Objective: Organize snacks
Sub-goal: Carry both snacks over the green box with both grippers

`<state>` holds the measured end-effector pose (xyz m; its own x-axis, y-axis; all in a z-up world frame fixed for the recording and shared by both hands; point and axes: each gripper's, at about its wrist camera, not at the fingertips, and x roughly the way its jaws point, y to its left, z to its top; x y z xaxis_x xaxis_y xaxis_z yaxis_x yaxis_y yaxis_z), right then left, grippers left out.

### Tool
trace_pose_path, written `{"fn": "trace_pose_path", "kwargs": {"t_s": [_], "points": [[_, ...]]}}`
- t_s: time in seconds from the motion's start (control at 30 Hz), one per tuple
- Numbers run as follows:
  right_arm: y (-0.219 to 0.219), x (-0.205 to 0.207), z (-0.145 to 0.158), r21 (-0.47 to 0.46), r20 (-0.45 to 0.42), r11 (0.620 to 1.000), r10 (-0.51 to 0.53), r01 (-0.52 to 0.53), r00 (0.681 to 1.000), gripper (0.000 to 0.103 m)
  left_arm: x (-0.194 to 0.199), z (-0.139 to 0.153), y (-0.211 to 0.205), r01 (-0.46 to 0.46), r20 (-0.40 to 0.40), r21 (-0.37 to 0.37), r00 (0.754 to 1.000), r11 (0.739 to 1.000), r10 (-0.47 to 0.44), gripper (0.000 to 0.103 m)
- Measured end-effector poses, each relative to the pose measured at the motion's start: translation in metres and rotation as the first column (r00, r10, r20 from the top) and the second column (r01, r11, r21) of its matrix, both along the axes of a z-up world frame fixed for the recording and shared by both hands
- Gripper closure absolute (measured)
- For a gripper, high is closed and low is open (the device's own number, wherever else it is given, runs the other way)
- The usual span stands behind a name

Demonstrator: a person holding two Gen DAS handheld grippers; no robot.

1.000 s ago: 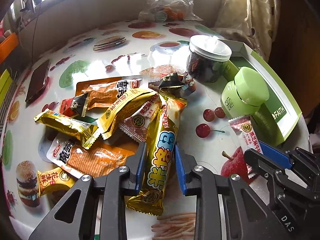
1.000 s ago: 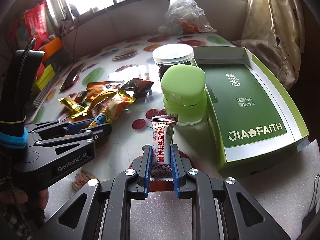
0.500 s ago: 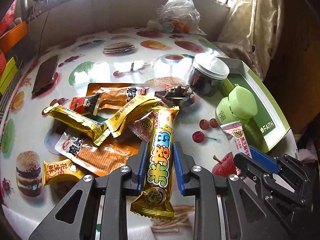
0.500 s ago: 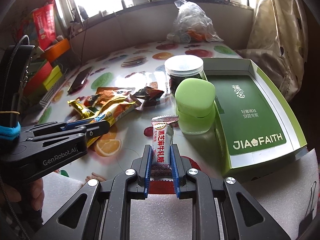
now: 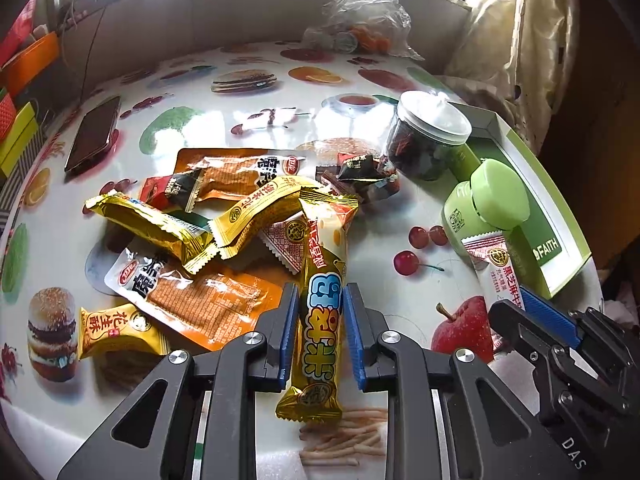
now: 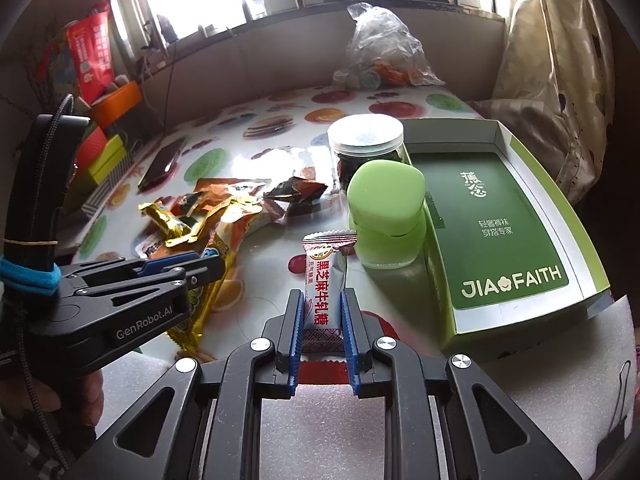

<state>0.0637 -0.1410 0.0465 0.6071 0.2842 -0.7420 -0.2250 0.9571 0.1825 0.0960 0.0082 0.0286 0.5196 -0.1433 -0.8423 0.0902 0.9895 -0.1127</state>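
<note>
The fruit-print table point(image 5: 280, 120) carries a green box point(image 6: 520, 184) along its right edge, with a snack pile point(image 5: 224, 216) mid-table. The left gripper point(image 5: 320, 332) pinches a long golden bar point(image 5: 322, 320) at the near edge (jaws have just been closing). The right gripper point(image 6: 320, 320) clamps a sesame candy packet point(image 6: 324, 284), upright.

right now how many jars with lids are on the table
2. A clear jar with a white lid stands against the green box. A green jar with a green lid stands just in front of it, also beside the box. None seem hidden.
</note>
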Motion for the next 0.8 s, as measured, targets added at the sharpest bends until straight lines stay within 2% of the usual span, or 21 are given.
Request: {"fn": "trace_pose_path", "kwargs": {"t_s": [0.17, 0.33, 0.53, 0.6, 0.8], "points": [[0.000, 0.001, -0.001, 0.001, -0.003, 1.000, -0.001, 0.001, 1.000, 0.085, 0.003, -0.002, -0.004, 0.005, 0.010, 0.013, 1.000, 1.000, -0.006, 0.079], [-0.001, 0.000, -0.001, 0.003, -0.002, 1.000, -0.004, 0.004, 1.000, 0.085, 0.010, -0.014, -0.010, 0.011, -0.046, 0.028, 0.999, 1.000, -0.010, 0.077], [-0.002, -0.001, -0.001, 0.004, 0.001, 1.000, -0.004, 0.004, 1.000, 0.085, 0.008, -0.014, -0.008, -0.011, -0.030, 0.027, 0.999, 1.000, 0.012, 0.077], [-0.003, -0.001, -0.001, 0.006, 0.001, 1.000, -0.001, 0.001, 1.000, 0.085, 0.007, -0.011, -0.008, -0.015, -0.020, 0.041, 1.000, 0.999, 0.016, 0.078], [-0.002, -0.002, 0.008, 0.016, 0.022, 1.000, 0.018, -0.018, 1.000, 0.085, 0.000, 0.017, -0.002, -0.027, 0.039, -0.004, 0.999, 1.000, 0.027, 0.079]]}}
